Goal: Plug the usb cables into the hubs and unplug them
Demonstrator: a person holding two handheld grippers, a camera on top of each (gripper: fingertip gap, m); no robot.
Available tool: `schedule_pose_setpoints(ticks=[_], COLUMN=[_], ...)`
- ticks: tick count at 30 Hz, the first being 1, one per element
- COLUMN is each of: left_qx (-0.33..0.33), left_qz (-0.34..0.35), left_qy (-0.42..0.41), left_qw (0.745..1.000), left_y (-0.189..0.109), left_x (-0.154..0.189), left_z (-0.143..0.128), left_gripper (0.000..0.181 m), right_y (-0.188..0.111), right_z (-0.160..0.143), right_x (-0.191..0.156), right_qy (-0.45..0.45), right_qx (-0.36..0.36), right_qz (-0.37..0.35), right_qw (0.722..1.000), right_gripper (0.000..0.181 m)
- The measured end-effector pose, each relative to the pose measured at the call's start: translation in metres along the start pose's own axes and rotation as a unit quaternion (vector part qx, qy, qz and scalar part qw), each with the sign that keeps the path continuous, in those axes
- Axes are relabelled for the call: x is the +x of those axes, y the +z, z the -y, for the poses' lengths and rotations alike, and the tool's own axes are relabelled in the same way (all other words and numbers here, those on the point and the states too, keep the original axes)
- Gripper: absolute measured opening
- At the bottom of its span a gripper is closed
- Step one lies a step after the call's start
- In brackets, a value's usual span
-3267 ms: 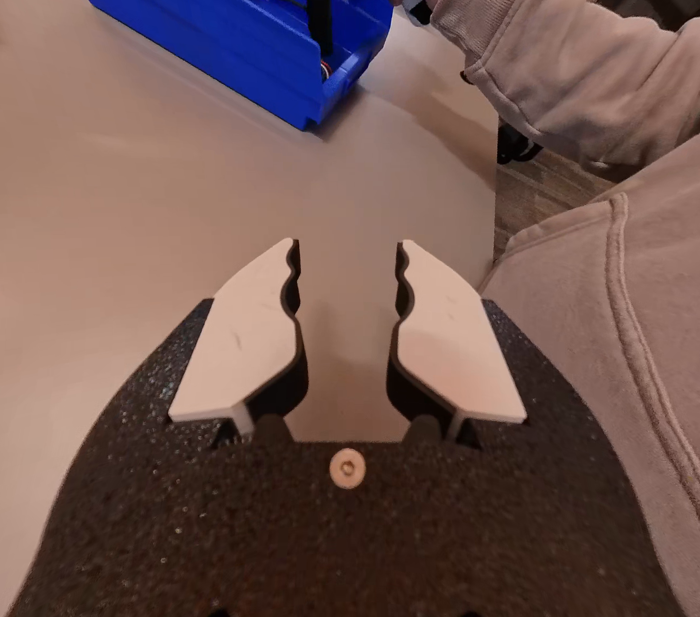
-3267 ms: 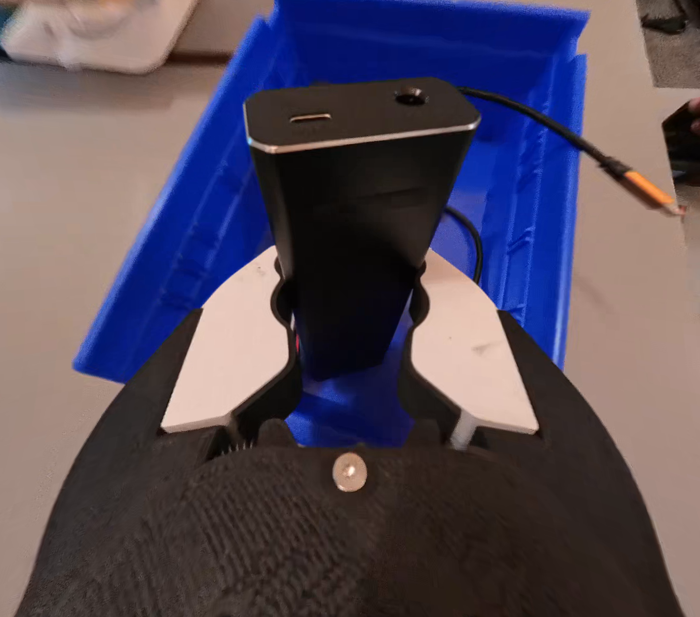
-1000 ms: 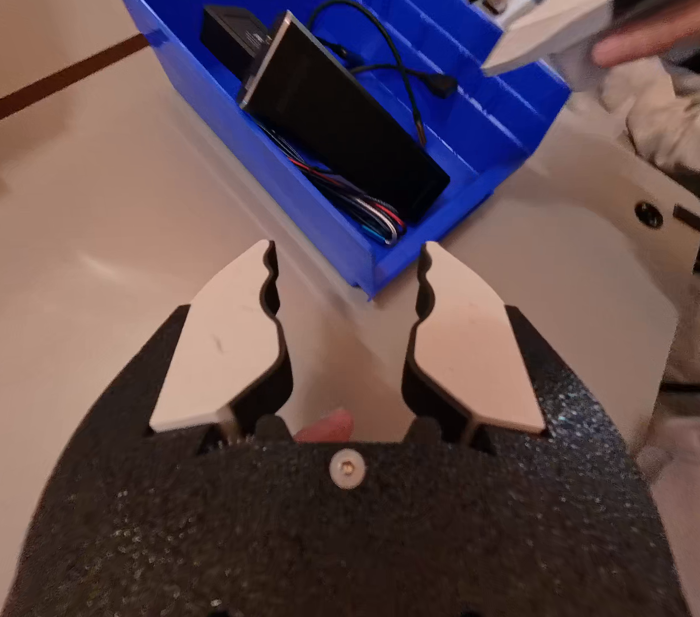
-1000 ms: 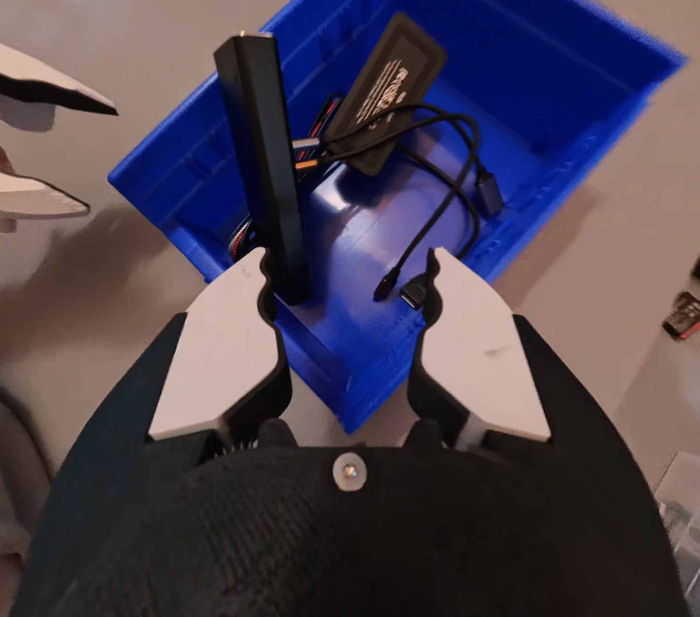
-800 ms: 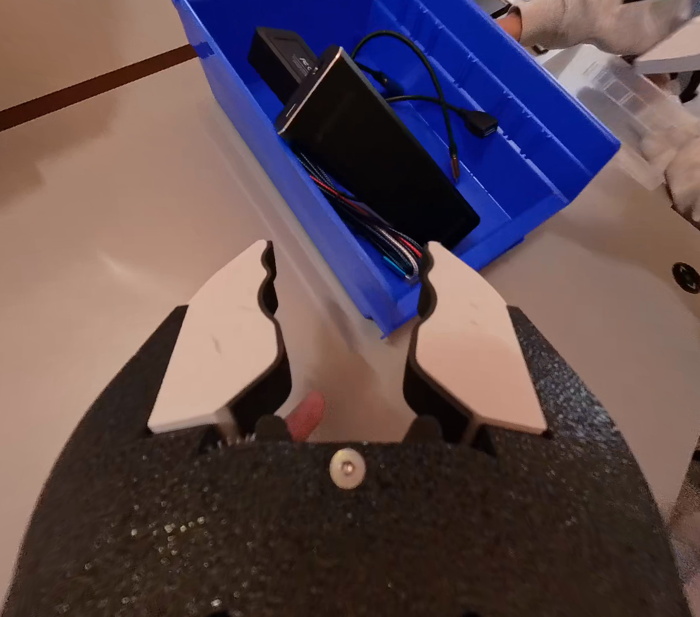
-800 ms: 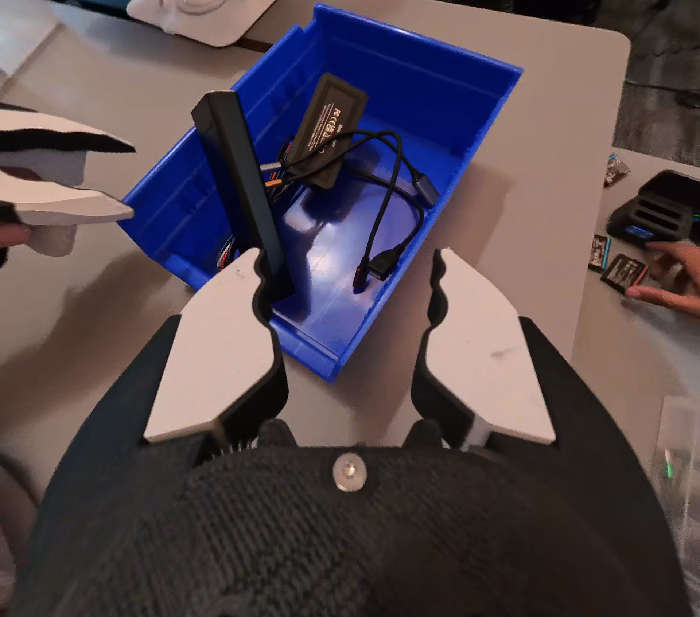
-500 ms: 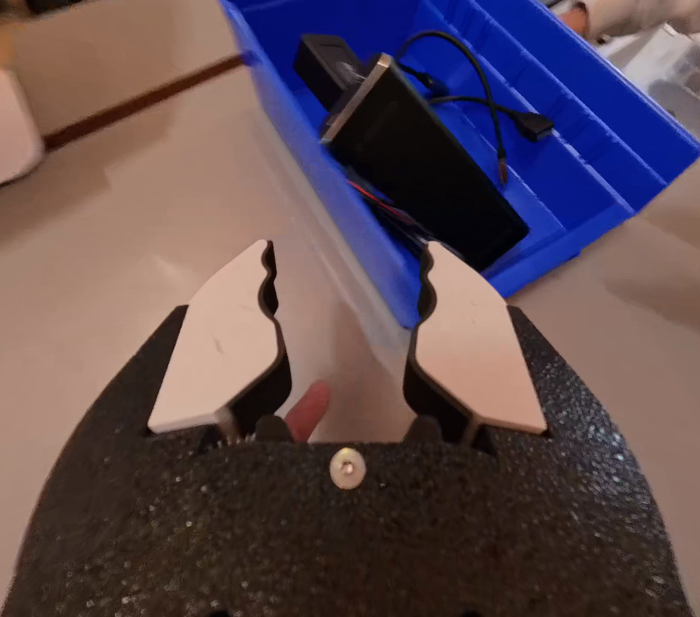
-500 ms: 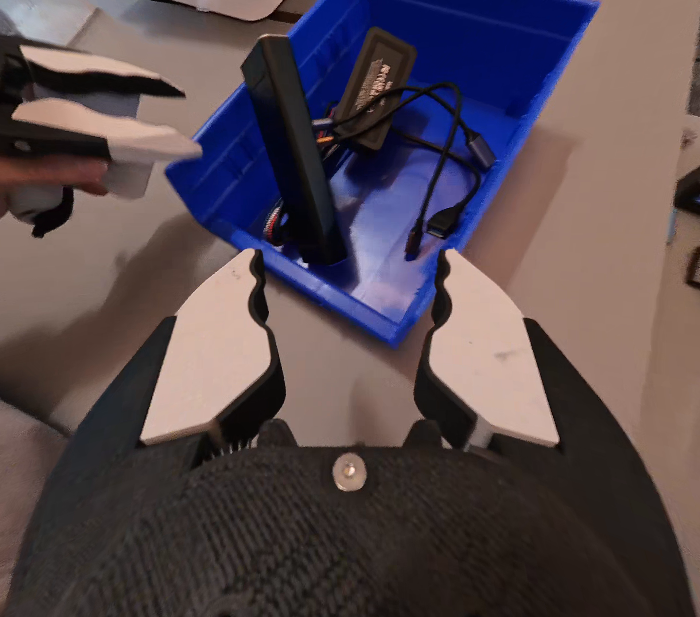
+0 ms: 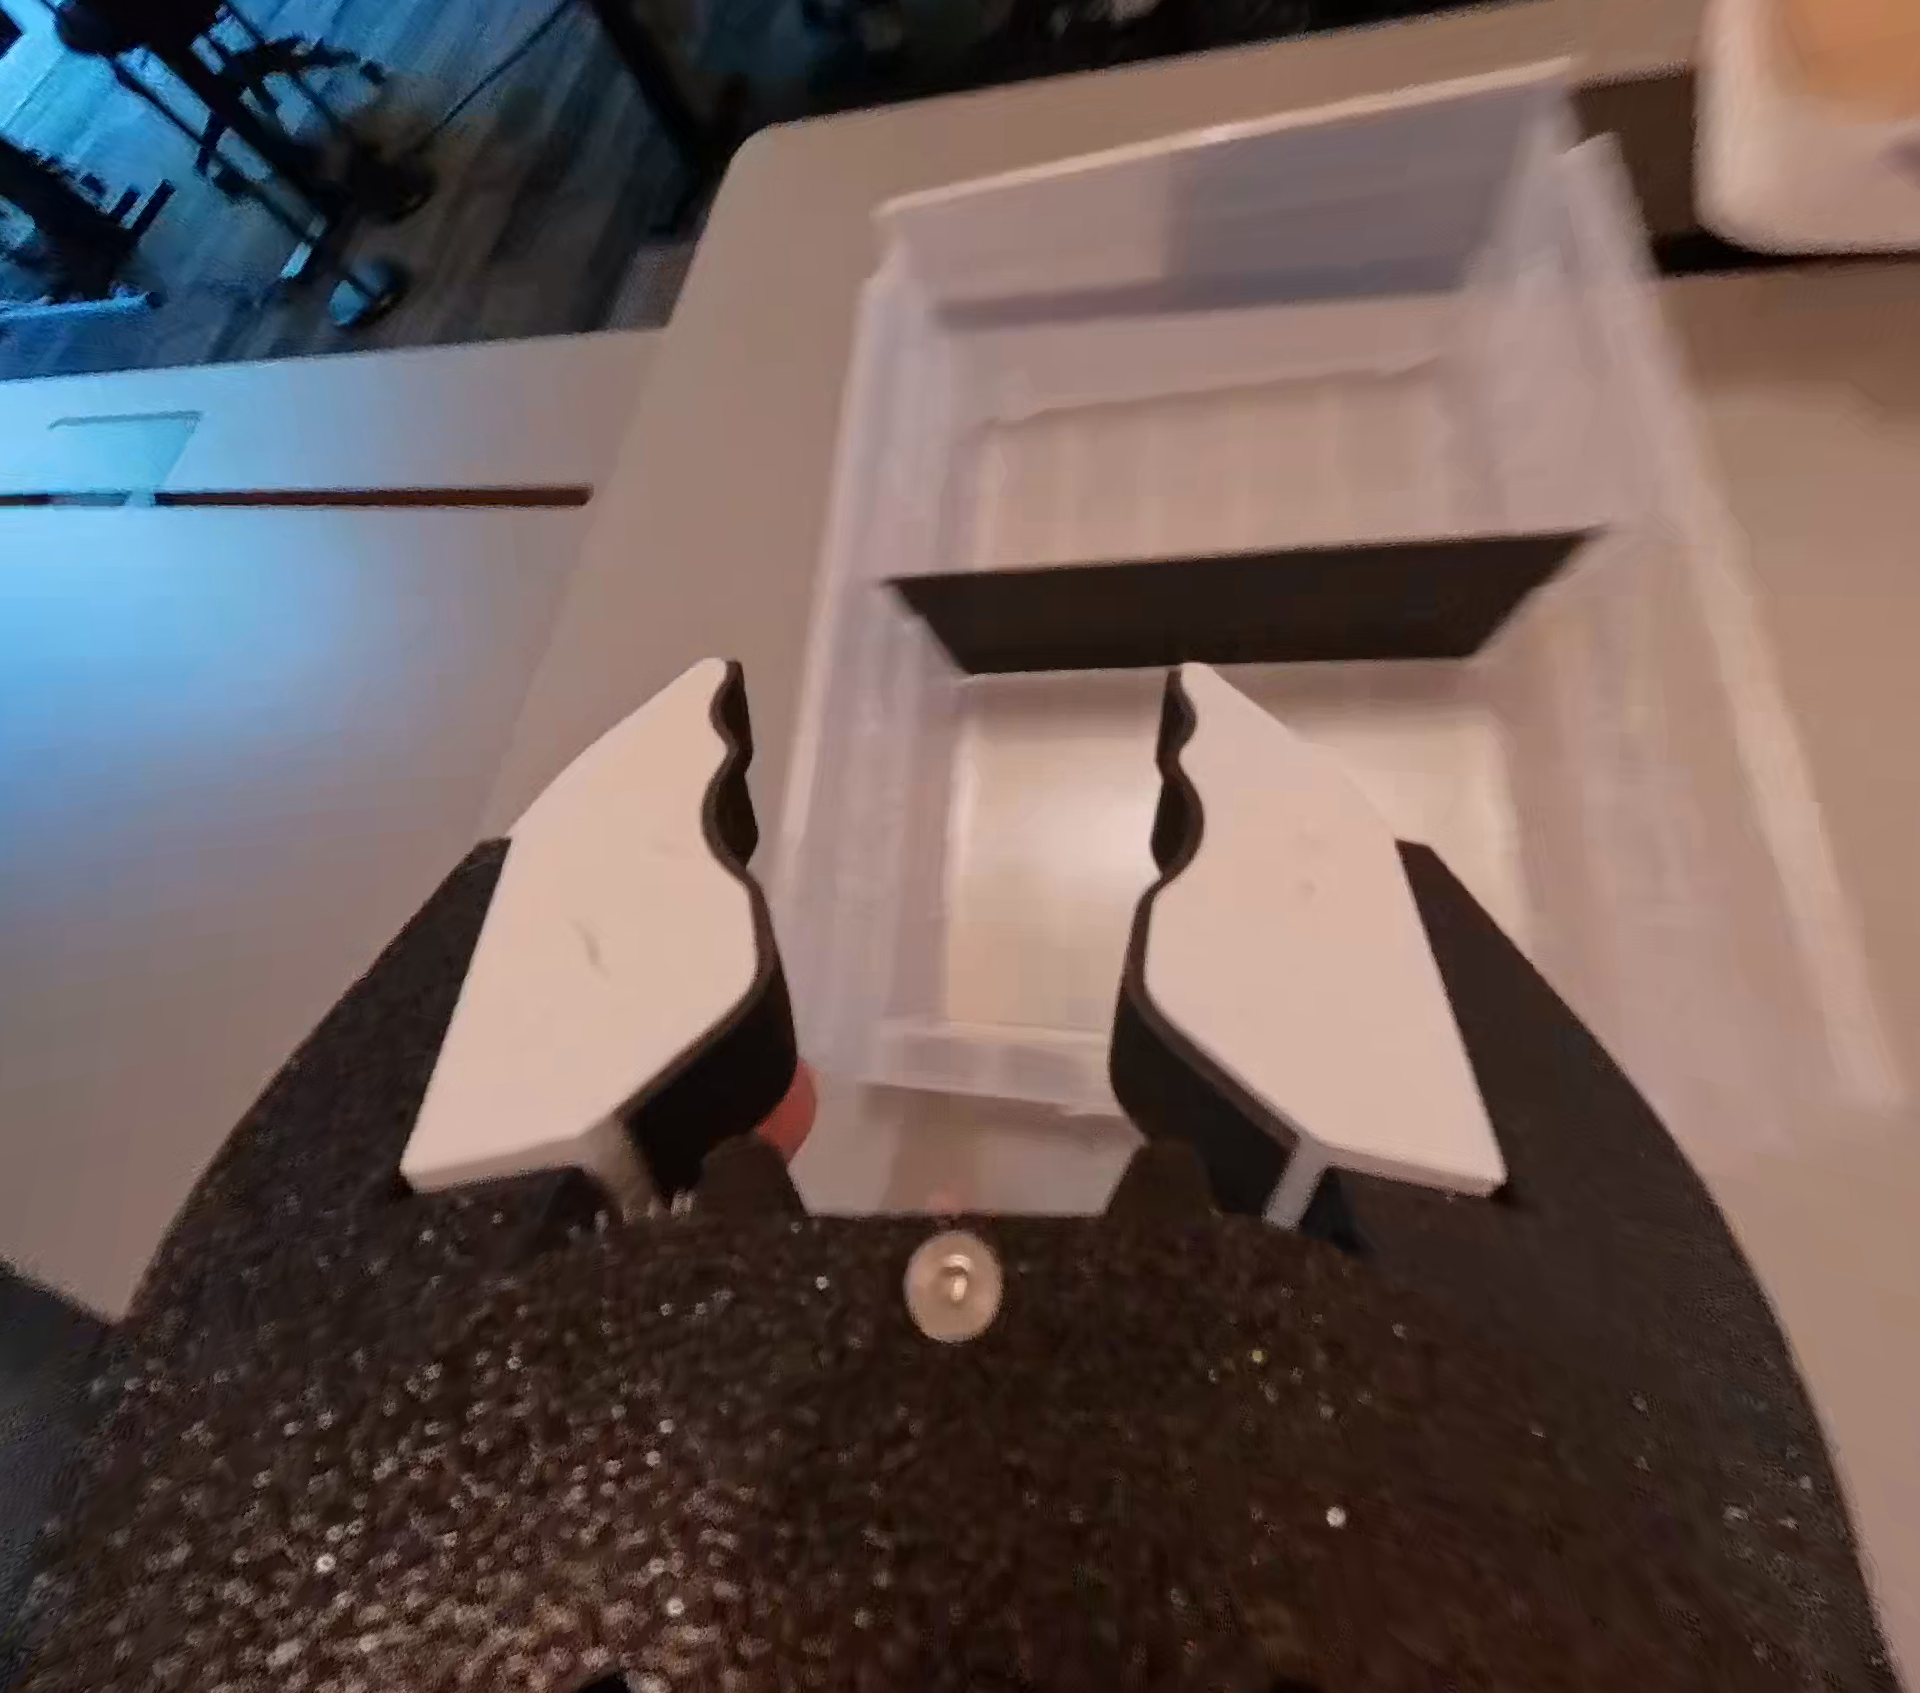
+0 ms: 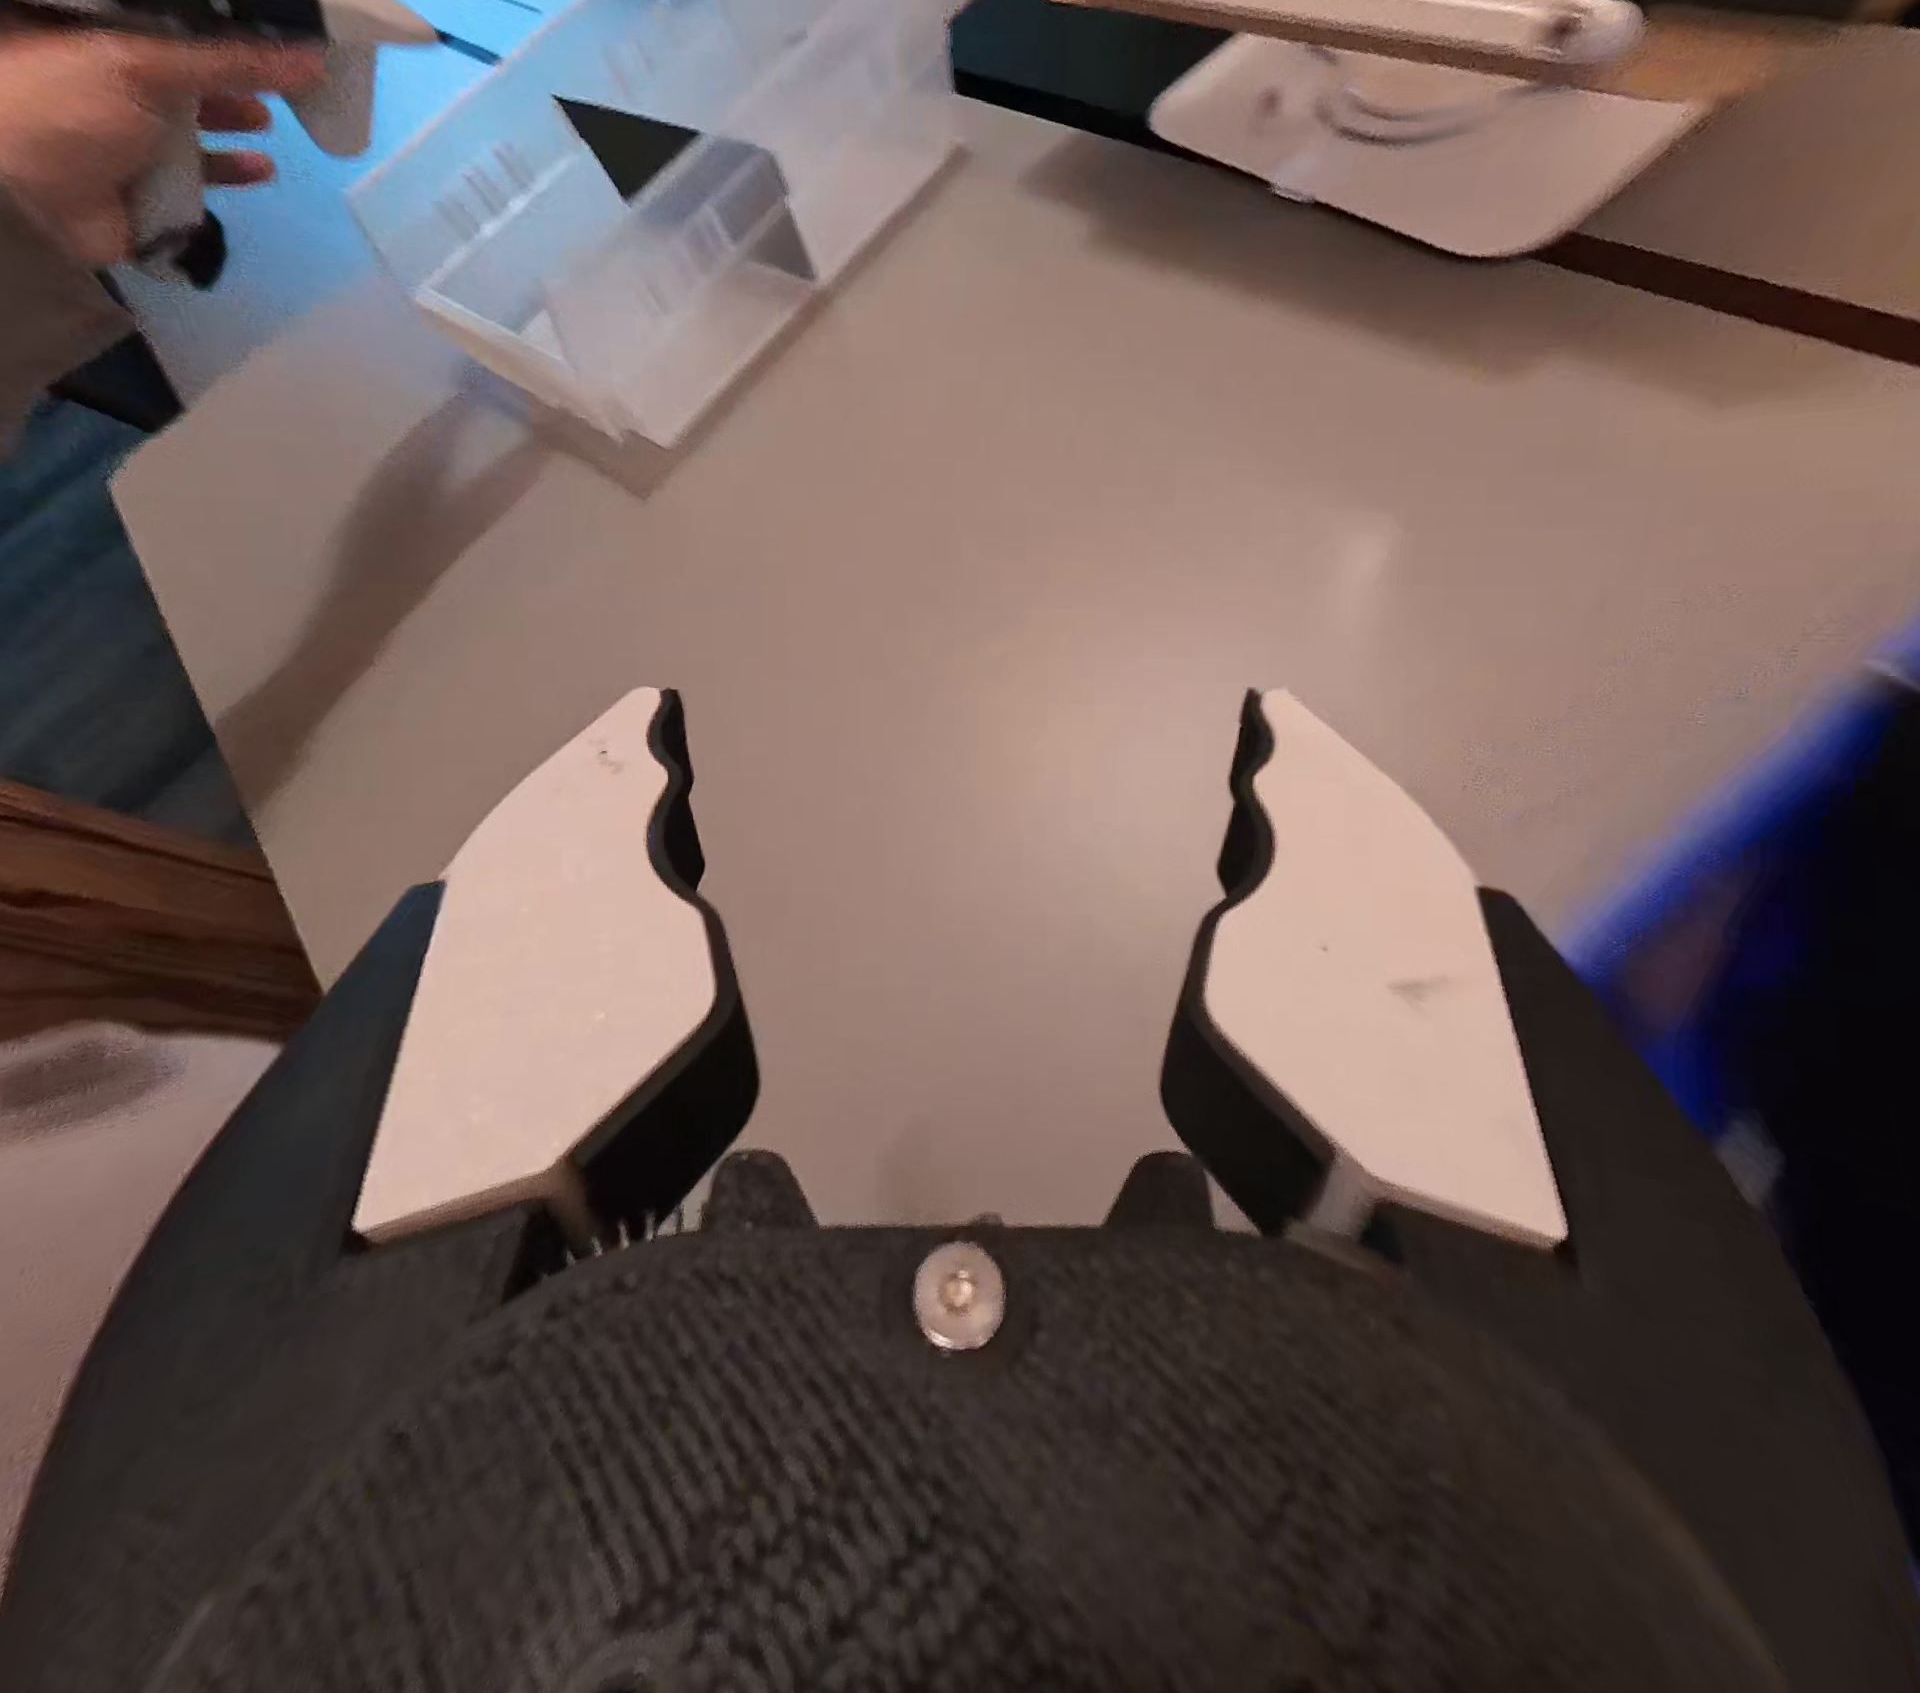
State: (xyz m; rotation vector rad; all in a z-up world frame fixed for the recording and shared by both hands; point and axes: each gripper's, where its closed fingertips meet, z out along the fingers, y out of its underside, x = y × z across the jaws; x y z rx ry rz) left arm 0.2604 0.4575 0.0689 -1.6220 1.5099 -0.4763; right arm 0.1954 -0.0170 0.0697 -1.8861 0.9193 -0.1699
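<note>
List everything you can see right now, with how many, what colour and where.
Clear bin: one, see-through plastic, on the table ahead of the left gripper.
Divider: one, black, across the clear bin.
Blue bin: one, blurred, at the right edge of the right wrist view.
Stand: one, white base, holding a tan board with papers, far side of the table.
Table: one, grey-beige.
Left gripper: one, white fingers, open, empty.
Right gripper: one, white fingers, open, empty.
Hand: one, holding the left gripper.
</note>
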Motion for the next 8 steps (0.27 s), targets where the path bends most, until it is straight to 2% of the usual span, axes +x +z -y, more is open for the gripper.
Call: schedule_pose_setpoints(ticks=[1,4,8], left_qx=[-0.015,-0.047,-0.051], left_qz=[-0.002,-0.043,-0.125], left_qy=[0.000,-0.032,-0.056], left_qw=[1.000,0.997,0.989], left_y=[0.009,0.033,0.059], left_x=[-0.016,-0.040,-0.039], left_z=[-0.010,-0.040,-0.066], left_gripper=[0.074,0.072,0.064], right_y=[0.025,0.114,0.238], right_z=[0.011,0.035,0.046], right_x=[-0.014,-0.061,-0.093], right_qy=[0.004,0.019,0.060], right_qx=[0.003,-0.009,-0.052], right_qz=[0.012,0.055,0.039], right_qw=[1.000,0.998,0.996], right_gripper=[0.103,0.114,0.105])
